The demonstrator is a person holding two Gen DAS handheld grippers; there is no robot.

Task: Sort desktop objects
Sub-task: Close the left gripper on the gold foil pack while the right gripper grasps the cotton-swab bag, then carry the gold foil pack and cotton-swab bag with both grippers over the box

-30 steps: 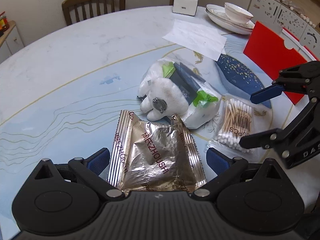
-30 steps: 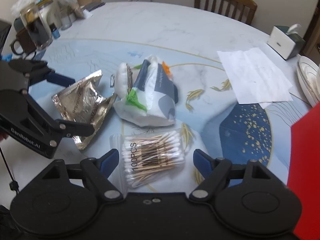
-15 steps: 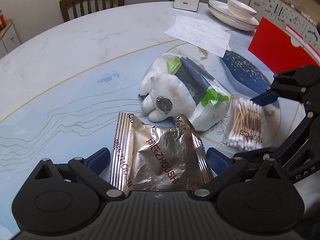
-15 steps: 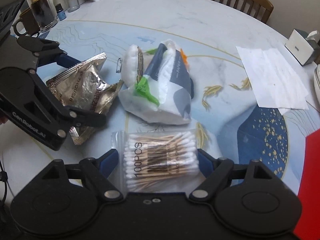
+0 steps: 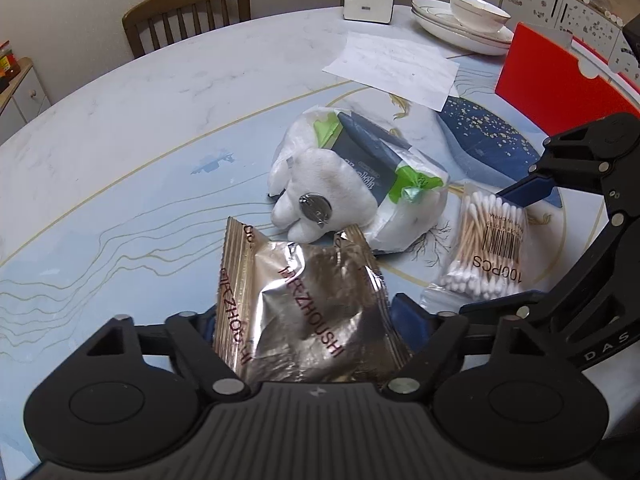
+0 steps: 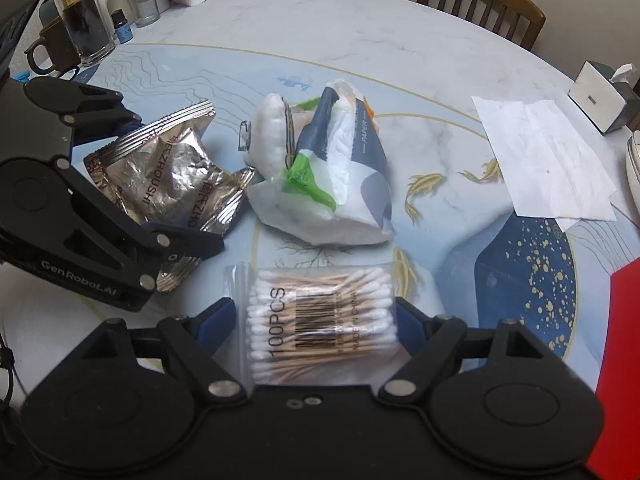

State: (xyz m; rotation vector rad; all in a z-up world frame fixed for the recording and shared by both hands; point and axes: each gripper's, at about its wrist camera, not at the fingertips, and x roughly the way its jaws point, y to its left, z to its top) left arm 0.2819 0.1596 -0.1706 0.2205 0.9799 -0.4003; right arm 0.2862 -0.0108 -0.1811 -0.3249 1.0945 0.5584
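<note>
Left wrist view: left gripper (image 5: 308,316), lower centre, fingers (image 5: 408,314) just closing in from either side of the silver foil snack packet (image 5: 308,304); blue pads against the packet's crumpled edges, clamped on it. Right wrist view: right gripper (image 6: 316,316), lower centre, fingers (image 6: 214,318) spread on either side of the bag of cotton swabs (image 6: 320,324), marked 100PCS; firm pressure on the bag cannot be told. Above both, centre of frame: white plush toy (image 5: 320,196) touching a pack of paper tissues (image 6: 344,172). Upper right: white paper sheet (image 6: 548,160), tissue box (image 6: 600,96). Right edge: red folder (image 5: 560,84). Upper left: glass jar (image 6: 86,20). All rest on the round marble bench (image 6: 320,28).
</note>
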